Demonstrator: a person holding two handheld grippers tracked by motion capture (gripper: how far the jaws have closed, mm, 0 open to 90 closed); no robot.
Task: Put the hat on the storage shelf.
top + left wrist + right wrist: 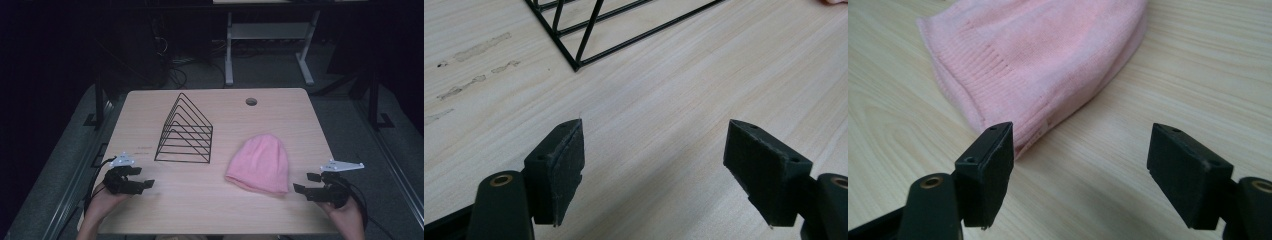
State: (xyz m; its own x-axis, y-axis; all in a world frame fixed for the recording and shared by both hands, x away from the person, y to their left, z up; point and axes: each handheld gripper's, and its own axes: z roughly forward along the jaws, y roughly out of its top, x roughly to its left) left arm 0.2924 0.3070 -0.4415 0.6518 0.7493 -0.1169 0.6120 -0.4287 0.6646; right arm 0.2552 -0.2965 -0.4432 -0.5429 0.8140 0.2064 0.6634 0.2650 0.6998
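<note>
While the wire rack [186, 131] seemingly stands empty, the pink beanie [260, 162] lies beside it — flat.

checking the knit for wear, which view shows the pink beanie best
The right gripper view: the pink beanie lies close ahead of the open right gripper, with its ribbed brim and knit clear. The high view shows the whole hat lying flat, but small. The left gripper view catches a pink sliver at its top right corner.

My left gripper [654, 170] has its two jaws wide apart at the bottom of the frame, with nothing between them except the bare table [664, 100]. A corner of the black wire rack [589, 35] stands at the upper left.
</note>
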